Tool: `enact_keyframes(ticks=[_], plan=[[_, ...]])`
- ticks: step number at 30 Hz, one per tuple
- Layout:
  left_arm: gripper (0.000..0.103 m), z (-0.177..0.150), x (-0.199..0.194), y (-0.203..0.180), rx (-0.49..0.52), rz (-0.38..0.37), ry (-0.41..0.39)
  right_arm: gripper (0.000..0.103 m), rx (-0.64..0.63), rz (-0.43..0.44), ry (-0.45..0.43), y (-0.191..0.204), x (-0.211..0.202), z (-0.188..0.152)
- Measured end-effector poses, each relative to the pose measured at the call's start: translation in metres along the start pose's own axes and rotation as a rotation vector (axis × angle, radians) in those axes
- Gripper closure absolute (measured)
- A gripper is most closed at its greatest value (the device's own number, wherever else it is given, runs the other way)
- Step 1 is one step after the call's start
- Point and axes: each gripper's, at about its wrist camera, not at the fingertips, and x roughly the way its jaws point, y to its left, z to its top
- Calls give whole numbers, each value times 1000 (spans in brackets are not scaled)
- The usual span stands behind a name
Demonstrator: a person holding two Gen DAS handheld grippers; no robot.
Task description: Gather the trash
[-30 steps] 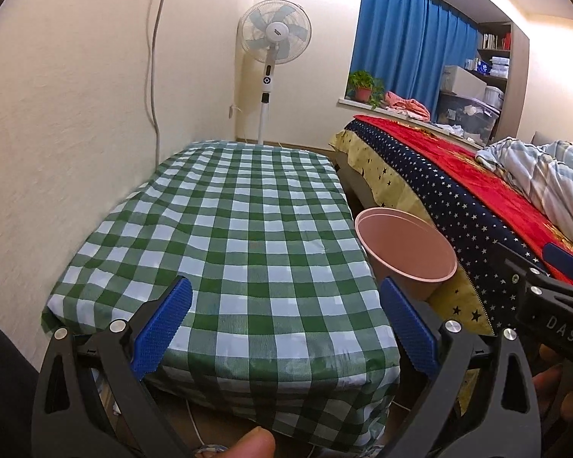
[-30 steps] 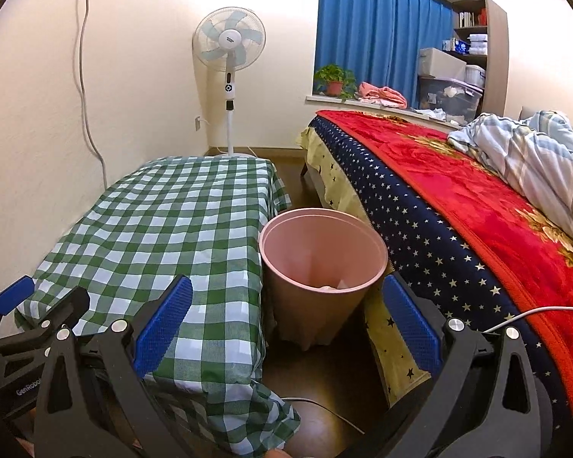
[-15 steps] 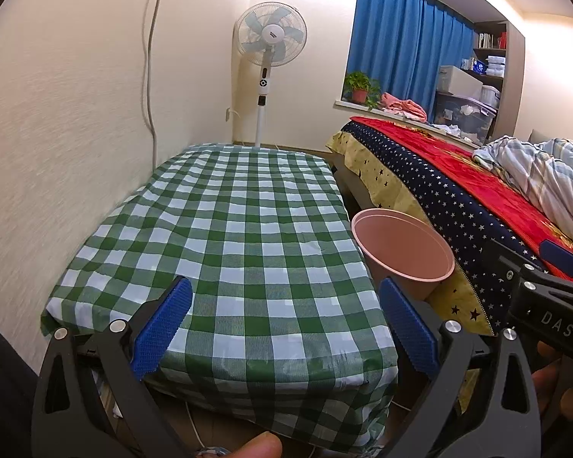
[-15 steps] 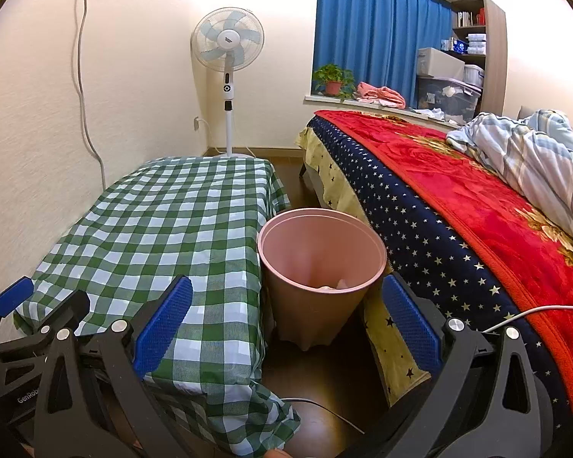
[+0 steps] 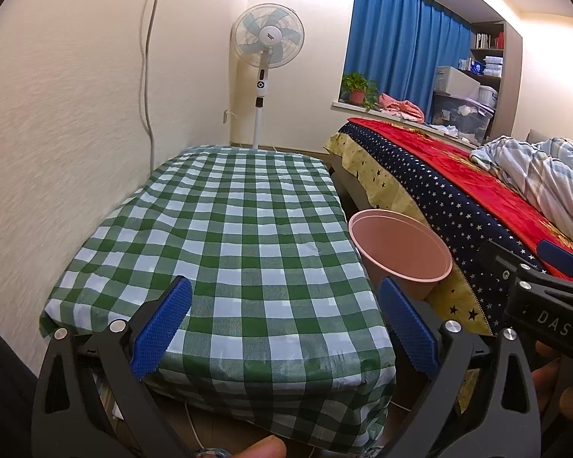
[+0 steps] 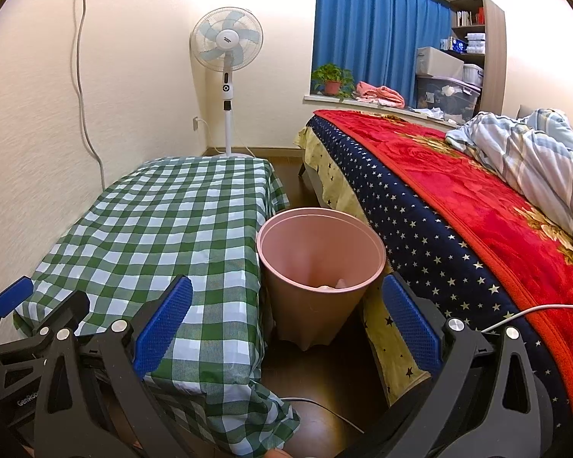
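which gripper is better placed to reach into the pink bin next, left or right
Right, probably. The right gripper is open and points nearly straight at the pink bin, whose inside shows. The left gripper, also open, faces the checked table, with the bin off to its right.

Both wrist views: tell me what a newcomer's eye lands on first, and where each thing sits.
The green checked tablecloth fills the middle, covering a low table against the left wall. The pink bin stands on the floor between that table and the bed, pale scraps at its bottom. The red blanket covers the bed on the right; the left gripper and right gripper hang open and empty.
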Motion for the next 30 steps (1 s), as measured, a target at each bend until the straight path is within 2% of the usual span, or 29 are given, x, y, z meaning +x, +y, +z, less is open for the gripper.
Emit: enact_keyframes(ticks=[30], plan=[[8, -2, -2, -5, 18, -11, -17, 5, 2, -2, 0, -1, 0, 0]])
